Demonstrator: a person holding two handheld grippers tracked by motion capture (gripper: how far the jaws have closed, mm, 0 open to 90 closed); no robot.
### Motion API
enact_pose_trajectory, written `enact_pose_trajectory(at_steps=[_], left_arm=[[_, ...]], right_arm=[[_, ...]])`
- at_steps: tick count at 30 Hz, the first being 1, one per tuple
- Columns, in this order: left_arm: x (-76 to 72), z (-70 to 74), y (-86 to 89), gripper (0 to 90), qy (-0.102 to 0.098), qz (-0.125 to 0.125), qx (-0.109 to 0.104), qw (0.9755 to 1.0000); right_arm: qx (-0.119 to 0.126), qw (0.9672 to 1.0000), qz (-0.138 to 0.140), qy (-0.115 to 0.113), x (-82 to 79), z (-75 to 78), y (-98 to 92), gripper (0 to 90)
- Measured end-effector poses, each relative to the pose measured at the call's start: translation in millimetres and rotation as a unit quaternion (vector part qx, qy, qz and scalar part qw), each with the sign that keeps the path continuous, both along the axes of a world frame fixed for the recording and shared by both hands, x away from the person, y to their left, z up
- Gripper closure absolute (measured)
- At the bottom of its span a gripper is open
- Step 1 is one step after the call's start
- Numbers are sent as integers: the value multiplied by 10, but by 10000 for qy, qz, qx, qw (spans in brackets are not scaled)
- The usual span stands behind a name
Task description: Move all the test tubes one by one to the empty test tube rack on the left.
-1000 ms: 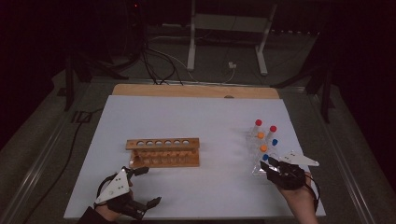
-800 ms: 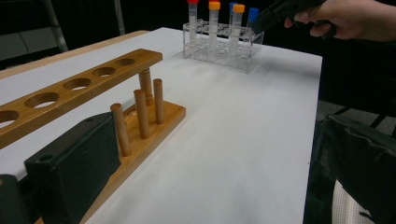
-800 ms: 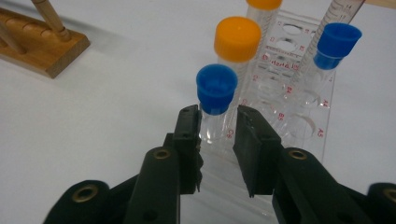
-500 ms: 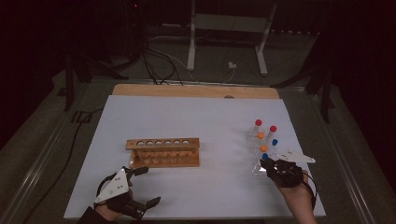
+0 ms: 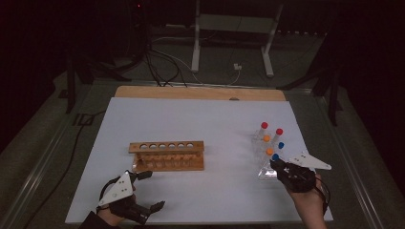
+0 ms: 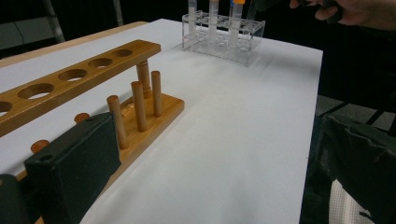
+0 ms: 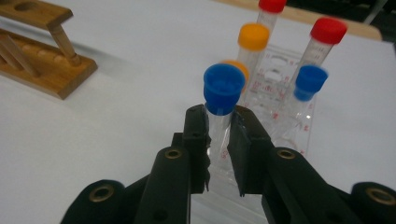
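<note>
A clear plastic rack [image 5: 261,172] at the right of the white table holds several capped tubes with red, orange and blue caps. My right gripper [image 5: 275,163] [image 7: 219,128] is shut on the nearest blue-capped tube [image 7: 223,88], just below its cap, and the tube stands upright in the rack [image 7: 280,88]. A wooden tube rack [image 5: 167,155] with empty holes stands left of centre. My left gripper [image 5: 153,190] rests open near the table's front left, just in front of the wooden rack [image 6: 93,70], with nothing between its jaws.
The white sheet [image 5: 215,124] covers the table, with a wooden strip [image 5: 200,93] along its far edge. Cables and a metal stand [image 5: 229,43] lie on the dark floor beyond. The clear rack [image 6: 219,39] and the other hand show far off in the left gripper view.
The right gripper has shifted only slightly at the clear rack. The left gripper and both racks have stayed where they were.
</note>
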State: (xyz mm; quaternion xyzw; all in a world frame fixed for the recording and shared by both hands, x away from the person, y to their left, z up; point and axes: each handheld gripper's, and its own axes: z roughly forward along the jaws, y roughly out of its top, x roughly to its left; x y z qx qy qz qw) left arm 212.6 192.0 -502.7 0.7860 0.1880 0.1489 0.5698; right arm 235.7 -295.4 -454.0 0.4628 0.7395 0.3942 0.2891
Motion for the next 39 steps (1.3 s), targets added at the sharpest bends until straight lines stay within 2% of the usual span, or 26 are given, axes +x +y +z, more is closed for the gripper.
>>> enact_pose_trajectory(at_steps=[6, 8, 16, 17, 18, 20, 21, 24, 25, 27, 30, 39], left_arm=[[-10, -4, -15, 4, 1, -32, 44, 10000], [-11, -3, -16, 4, -4, -37, 35, 10000], [-8, 3, -36, 4, -26, -90, 65, 9999], [-10, 8, -40, 4, -24, -90, 57, 9999], [-11, 15, -45, 4, -2, -84, 44, 10000], [-12, 36, -60, 4, 128, -119, 21, 9998], [-15, 48, -70, 4, 145, -125, 42, 9998], [-31, 92, -119, 4, 240, -202, 69, 9995], [-31, 137, -148, 4, 350, -288, -30, 9990], [-26, 163, -163, 4, 395, -291, -54, 9988], [-4, 226, -213, 5, 414, -383, 16, 9984], [90, 386, -340, 5, 381, -544, -29, 9978]], right_arm=[[3, 9998, 0, -215, -72, 112, 1, 765], [-18, 9994, -4, -350, -120, 174, 6, 765], [28, 9984, 113, -554, -202, 304, 58, 765], [28, 9984, 113, -554, -202, 304, 58, 765], [38, 9983, 228, -543, -211, 315, 105, 765], [23, 9981, 265, -550, -215, 317, 133, 765], [24, 9979, 387, -521, -214, 311, 192, 764], [10, 9975, 529, -473, -207, 286, 268, 765], [-8, 9973, 563, -469, -203, 272, 291, 765], [-14, 9972, 629, -403, -195, 242, 338, 765], [-61, 9966, 758, -332, -195, 198, 417, 764], [-103, 9942, 1051, -198, -200, 119, 589, 764]])
